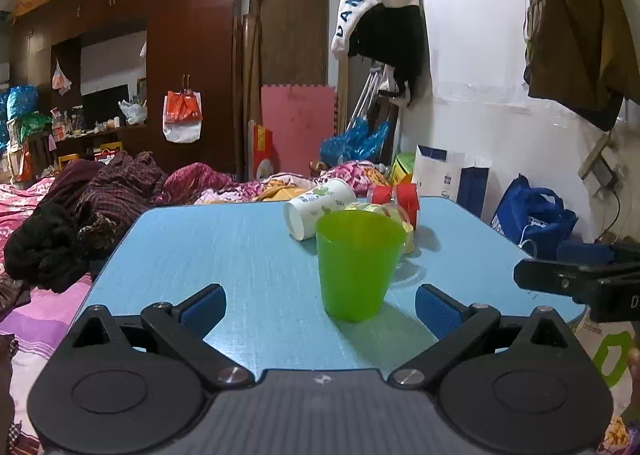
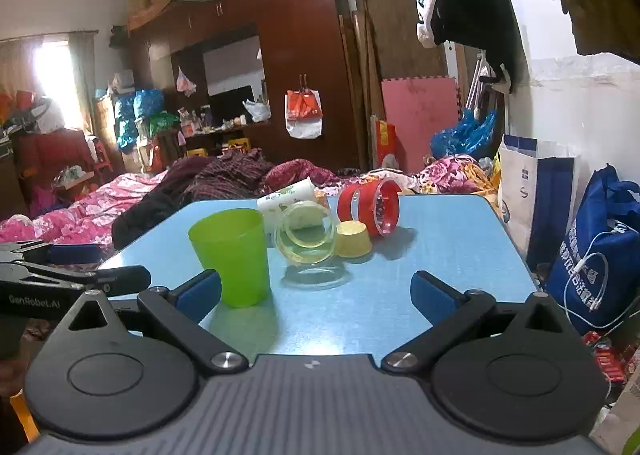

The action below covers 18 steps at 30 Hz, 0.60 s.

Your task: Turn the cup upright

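Cup (image 1: 357, 265) first: the green plastic one is standing upright, mouth up, on the blue table (image 1: 224, 255), toward the near edge and a little off centre. I am holding the left gripper (image 1: 320, 309) low at that near edge with its blue pads (image 1: 202, 305) spread wide; the cup is sitting just ahead of the gap between them, closer to the right-hand pad, and nothing is touching it. I am keeping the right gripper (image 2: 316, 295) beside it, fingers likewise spread and gripping nothing, with the cup showing just beyond its left pad (image 2: 200, 293) in that camera.

Behind the cup, toward the far edge, four things are crowding together. A white paper cup (image 1: 318, 207) with green print is lying on its side, mouth toward me. A clear glass jar (image 2: 306, 233) is lying beside it, also mouth toward me. A small yellow cup (image 2: 352, 239) is sitting upside down, touching the jar's right side. A red-banded clear container (image 2: 370, 205) is lying on its side behind the yellow one. Bedding (image 2: 100, 207) is lying heaped beyond the table's left edge.
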### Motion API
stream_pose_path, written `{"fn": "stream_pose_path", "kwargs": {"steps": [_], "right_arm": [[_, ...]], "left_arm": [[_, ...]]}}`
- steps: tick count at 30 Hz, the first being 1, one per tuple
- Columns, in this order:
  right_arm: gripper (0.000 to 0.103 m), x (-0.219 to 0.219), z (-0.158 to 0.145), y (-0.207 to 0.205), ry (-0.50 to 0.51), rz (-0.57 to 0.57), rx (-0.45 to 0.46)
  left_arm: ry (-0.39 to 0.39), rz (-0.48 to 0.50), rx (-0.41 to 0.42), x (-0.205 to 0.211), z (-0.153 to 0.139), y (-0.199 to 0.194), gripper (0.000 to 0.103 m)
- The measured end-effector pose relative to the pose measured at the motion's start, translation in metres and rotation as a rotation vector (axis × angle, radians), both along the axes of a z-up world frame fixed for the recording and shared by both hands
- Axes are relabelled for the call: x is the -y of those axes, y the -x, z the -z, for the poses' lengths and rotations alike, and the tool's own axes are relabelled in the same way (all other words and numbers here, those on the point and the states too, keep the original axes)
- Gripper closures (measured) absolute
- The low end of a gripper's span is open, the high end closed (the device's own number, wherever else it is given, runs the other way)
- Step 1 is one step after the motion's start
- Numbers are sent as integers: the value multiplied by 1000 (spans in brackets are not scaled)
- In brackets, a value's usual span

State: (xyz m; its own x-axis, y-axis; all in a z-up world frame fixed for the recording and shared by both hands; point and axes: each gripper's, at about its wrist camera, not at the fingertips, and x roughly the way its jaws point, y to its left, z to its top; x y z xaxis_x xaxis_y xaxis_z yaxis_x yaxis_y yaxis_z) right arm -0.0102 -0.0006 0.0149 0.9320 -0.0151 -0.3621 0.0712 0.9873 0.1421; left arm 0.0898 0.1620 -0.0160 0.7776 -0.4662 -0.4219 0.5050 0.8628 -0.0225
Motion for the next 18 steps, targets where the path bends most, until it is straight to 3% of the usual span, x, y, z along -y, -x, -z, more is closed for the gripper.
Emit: {"fn": "stream_pose_path", "kwargs": {"steps": [18], "right_arm": [[1,-1,-1,4,10,-4,12]], "left_arm": [[-10,-11,-3,5,5,-3,1]]}}
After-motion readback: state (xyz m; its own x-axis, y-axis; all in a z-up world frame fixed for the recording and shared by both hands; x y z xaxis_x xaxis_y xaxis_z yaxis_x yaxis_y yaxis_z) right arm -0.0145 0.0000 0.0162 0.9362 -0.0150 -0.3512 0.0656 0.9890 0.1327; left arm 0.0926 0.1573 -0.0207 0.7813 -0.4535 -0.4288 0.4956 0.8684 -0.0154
